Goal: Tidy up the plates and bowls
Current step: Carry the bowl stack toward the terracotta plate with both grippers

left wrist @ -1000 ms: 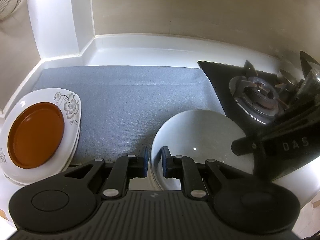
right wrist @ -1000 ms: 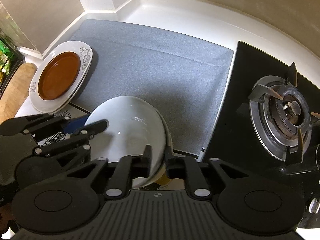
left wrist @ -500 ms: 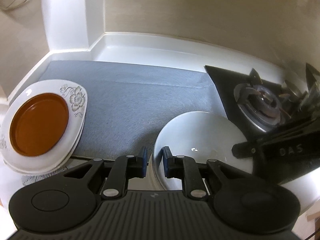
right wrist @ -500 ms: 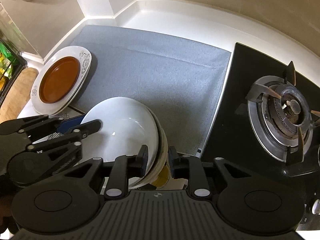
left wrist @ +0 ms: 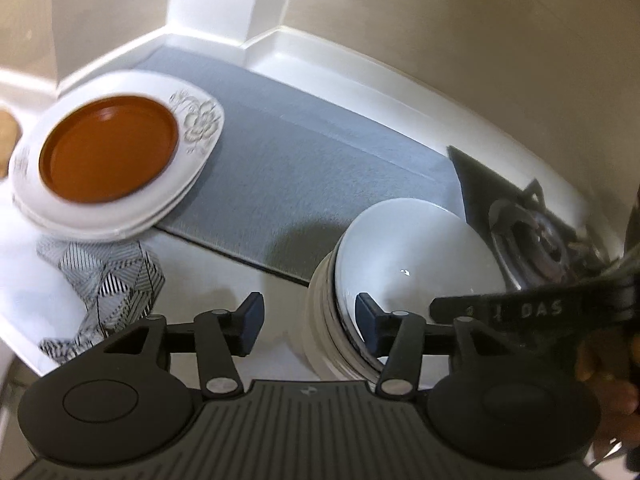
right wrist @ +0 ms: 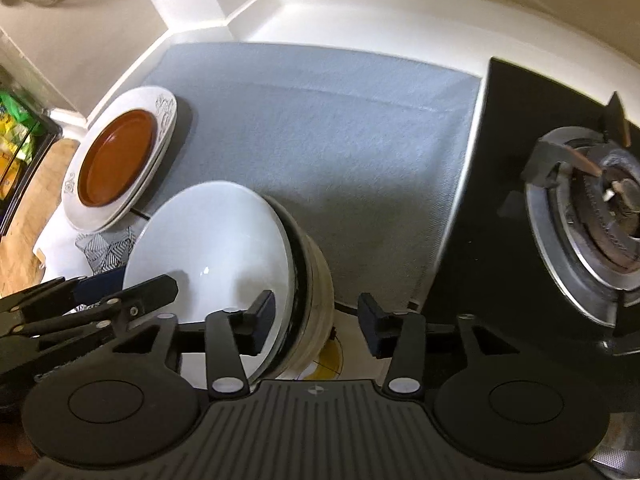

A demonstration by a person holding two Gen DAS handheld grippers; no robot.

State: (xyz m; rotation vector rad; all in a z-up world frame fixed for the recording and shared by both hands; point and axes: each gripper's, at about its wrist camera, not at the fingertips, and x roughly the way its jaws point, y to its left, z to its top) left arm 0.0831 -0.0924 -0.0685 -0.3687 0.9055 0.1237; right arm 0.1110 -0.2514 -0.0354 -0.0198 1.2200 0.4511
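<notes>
White porcelain sits between the two tools: one white bowl (left wrist: 408,256) tops a stack of bowls (left wrist: 324,320) at the counter's front edge (the ribbed rims below suggest several, but the count cannot be read).

Both jaws stand wide apart. The left gripper (left wrist: 306,318) holds nothing; its right finger pad lies against the inside of the top bowl's near rim, while its left finger hangs over bare counter. The right gripper (right wrist: 316,318) also grips nothing; its left finger overlaps the top bowl's rim and its right finger is clear of the stack, so the stack's outer wall shows in the gap.

Further out, one brown plate (left wrist: 108,148) rests in a pile of white floral plates (left wrist: 200,124), two edges visible, at the left end of a grey mat (right wrist: 320,120). One patterned cloth (left wrist: 108,280) lies beneath that pile, on the white counter (left wrist: 224,280). One gas burner (right wrist: 600,200) stands to the right, just beside the mat.
</notes>
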